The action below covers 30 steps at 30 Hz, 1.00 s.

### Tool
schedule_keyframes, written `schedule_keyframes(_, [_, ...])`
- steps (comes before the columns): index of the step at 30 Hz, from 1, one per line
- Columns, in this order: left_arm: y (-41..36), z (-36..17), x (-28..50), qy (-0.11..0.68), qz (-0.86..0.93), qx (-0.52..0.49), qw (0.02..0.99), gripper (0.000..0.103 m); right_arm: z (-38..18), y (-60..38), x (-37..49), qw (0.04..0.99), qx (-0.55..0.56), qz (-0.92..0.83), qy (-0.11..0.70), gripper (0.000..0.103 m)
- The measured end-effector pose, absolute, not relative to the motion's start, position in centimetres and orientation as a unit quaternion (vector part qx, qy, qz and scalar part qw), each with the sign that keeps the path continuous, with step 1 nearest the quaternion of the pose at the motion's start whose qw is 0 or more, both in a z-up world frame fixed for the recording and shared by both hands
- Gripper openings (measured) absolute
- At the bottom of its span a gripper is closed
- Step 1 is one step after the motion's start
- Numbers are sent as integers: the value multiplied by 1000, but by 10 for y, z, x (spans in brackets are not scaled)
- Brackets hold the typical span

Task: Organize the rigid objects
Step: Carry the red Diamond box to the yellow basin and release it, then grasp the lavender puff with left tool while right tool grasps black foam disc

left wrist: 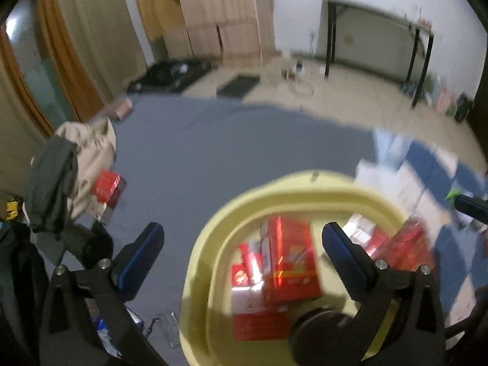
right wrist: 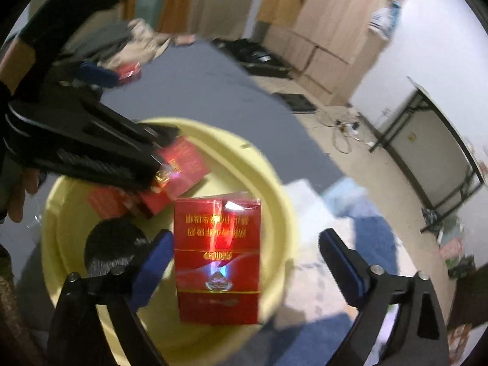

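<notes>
A pale yellow basin sits on a grey-blue surface and holds several red cigarette packs and a round black object. My left gripper is open over the basin's left rim, holding nothing. My right gripper is open above the basin. A red cigarette pack is between its fingers, touching the left one, with a gap to the right one; it looks let go. The left gripper shows in the right wrist view.
Another red pack lies at the left by a heap of clothes. A blue and white cloth lies to the right of the basin. Small items lie near the front edge. Beyond are a wardrobe and a black table.
</notes>
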State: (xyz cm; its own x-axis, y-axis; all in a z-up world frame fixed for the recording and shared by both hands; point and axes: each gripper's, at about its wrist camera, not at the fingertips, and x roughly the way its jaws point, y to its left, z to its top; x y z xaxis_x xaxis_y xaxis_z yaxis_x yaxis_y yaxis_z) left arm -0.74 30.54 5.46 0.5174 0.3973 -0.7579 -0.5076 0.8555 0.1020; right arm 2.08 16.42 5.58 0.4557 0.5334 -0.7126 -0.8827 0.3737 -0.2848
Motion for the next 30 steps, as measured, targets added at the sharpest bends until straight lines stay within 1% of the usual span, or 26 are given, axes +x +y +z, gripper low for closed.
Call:
schedule_keyframes(3, [280,77,-5,378,243,-56,892,103,82,120,31,821,-288,420,256,103])
schedule_keyframes(6, [247,84,6,372,206,-21,905,103,100,73,43,851,-234,396,252,103])
schedule_keyframes(9, [228,87,25,362,159,-17,918,103,103,31,45,869,-208,369,257,103])
schedule_keyframes(11, [198,90,41,350,107,-27,930,103,102,3,48,879,-195,346,264,103])
schedule_keyframes(13, [178,87,54,353,61,-39,933,103,104,-27,51,892,-176,317,270,103])
schedule_keyframes(15, [150,81,69,352,11,-37,935,103,103,-73,60,914,-129,274,269,103])
schedule_keyframes(17, [127,73,82,359,-28,-44,932,103,101,-96,70,925,-121,234,275,103])
schedule_keyframes(21, [94,58,102,373,-37,-28,927,103,104,-123,80,937,-108,180,280,103])
schedule_keyframes(26, [82,47,108,383,-20,-2,924,103,104,-141,85,934,-80,198,287,103])
schedule_keyframes(30, [77,36,109,367,-26,4,930,103,95,-158,104,931,-77,188,304,103])
